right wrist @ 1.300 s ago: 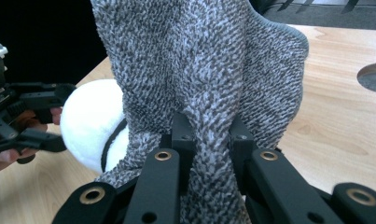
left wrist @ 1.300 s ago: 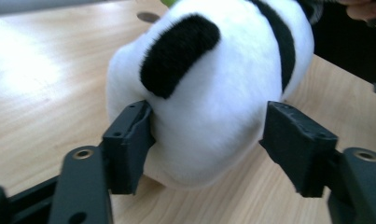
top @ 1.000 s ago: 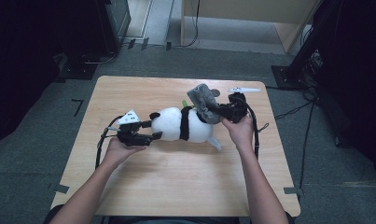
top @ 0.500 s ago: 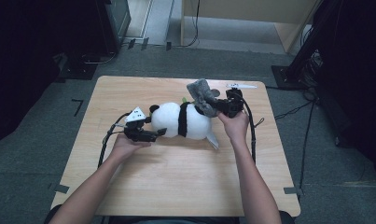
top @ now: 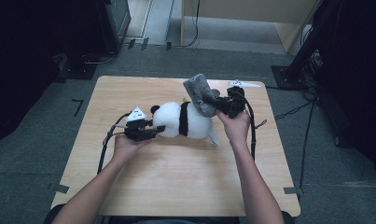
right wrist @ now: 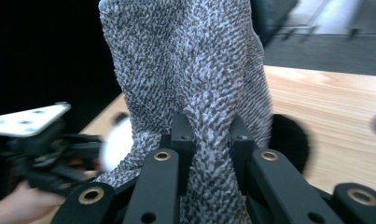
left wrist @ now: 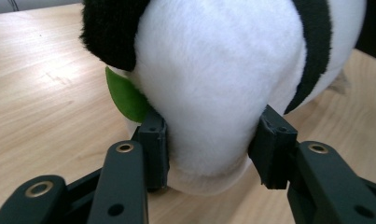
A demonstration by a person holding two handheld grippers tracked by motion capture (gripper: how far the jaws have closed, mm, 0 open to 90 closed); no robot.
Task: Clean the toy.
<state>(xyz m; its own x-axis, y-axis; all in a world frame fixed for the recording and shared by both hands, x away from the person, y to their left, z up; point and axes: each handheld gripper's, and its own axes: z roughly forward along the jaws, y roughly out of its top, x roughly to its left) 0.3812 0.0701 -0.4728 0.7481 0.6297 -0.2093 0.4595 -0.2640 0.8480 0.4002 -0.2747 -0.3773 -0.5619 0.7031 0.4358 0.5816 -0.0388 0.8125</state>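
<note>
The plush panda (top: 183,120) lies on its side near the middle of the wooden worktop (top: 176,186), head toward the person's left. A grey knitted garment (top: 200,93) sits over its rear end, bunched and lifted up off the body. The right tongs (top: 221,103) are clenched on that knit, a fold of the grey fabric (right wrist: 209,140) pinched tight between the two black jaws, right at the panda's back end. Over at the head, the left tongs (top: 158,129) have just been closing, and now their pads press into the white fur (left wrist: 209,130) from both sides, gripping the panda's head. A green leaf (left wrist: 125,95) pokes out beside one jaw, under the black ear (left wrist: 113,32).
</note>
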